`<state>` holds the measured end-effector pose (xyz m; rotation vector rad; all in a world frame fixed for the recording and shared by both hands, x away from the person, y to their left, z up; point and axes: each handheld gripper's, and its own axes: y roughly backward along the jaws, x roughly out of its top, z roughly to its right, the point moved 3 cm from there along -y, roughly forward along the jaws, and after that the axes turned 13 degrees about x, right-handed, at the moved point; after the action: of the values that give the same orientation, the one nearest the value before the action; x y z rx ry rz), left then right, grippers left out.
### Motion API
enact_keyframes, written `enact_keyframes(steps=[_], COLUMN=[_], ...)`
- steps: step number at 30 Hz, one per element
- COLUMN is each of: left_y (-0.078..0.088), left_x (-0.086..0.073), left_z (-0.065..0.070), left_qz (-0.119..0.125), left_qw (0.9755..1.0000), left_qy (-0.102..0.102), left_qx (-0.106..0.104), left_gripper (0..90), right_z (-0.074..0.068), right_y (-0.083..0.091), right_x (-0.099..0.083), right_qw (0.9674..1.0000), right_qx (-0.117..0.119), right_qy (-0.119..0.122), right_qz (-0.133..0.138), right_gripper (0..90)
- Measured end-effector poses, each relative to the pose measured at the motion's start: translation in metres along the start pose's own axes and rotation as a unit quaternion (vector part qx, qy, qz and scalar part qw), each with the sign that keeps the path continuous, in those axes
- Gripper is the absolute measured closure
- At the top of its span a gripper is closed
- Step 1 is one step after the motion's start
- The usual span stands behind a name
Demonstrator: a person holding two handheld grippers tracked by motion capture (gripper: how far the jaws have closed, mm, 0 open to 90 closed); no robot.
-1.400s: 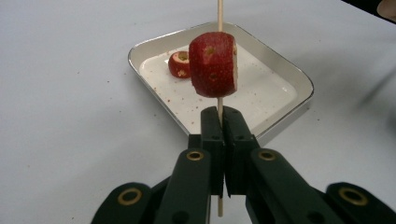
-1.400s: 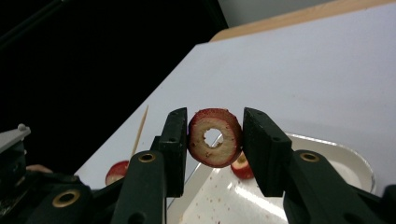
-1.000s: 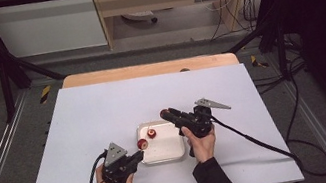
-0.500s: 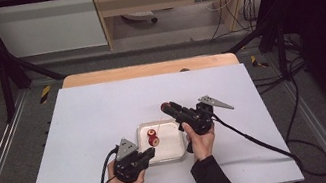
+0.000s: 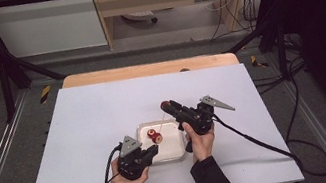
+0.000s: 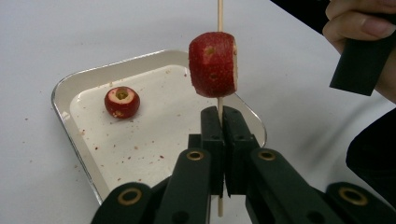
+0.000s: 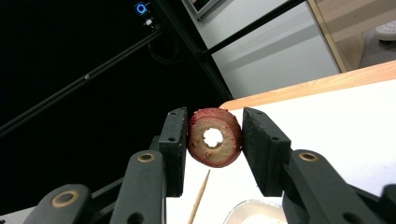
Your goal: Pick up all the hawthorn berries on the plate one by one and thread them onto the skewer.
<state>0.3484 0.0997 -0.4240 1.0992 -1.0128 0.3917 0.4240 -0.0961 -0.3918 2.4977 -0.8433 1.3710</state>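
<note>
A thin wooden skewer (image 6: 219,14) stands upright, threaded through a round red fruit piece with a cream cut face (image 6: 213,64), which sits just above the left gripper (image 6: 219,116). That gripper's black jaws are clenched on the skewer below the fruit, over the near right corner of a shallow white metal tray (image 6: 65,88). A second small red cored fruit (image 6: 121,101) lies in the tray near its far left corner. The right gripper (image 7: 214,140) grasps a red-skinned fruit ring with a hollow centre (image 7: 215,137), raised above the white table (image 5: 90,119) beyond the tray's far right corner.
</note>
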Motion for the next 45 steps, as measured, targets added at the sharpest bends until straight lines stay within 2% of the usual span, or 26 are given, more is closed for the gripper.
enact_keyframes(steps=[16,20,23,32,37,45], left_y=[0.000,0.000,-0.001,-0.004,-0.006,-0.002], left_x=[0.001,0.001,0.002,0.006,0.005,0.005], left_z=[0.001,0.000,0.001,0.003,0.003,0.003], left_qz=[0.000,0.002,0.004,0.004,0.001,0.019], left_qw=[1.0000,1.0000,1.0000,0.9999,0.9999,0.9997], left_qy=[0.004,0.000,0.003,0.014,0.013,0.002], left_qx=[-0.005,-0.002,-0.002,0.000,0.000,0.011], left_gripper=[88.2,88.2,88.2,88.2,88.4,88.5], right_z=[0.000,0.000,0.001,-0.001,-0.003,-0.003], right_y=[-0.001,-0.001,-0.001,-0.002,-0.001,0.000], right_x=[-0.001,-0.002,-0.003,-0.011,-0.013,-0.009], right_qw=[1.0000,1.0000,1.0000,0.9999,0.9999,0.9992], right_qx=[-0.001,-0.001,0.000,0.001,0.000,-0.003], right_qy=[0.001,-0.004,0.000,-0.010,-0.005,-0.032], right_qz=[0.002,0.000,-0.001,-0.012,-0.013,-0.024], right_gripper=[62.1,62.1,62.1,62.1,62.2,62.3])
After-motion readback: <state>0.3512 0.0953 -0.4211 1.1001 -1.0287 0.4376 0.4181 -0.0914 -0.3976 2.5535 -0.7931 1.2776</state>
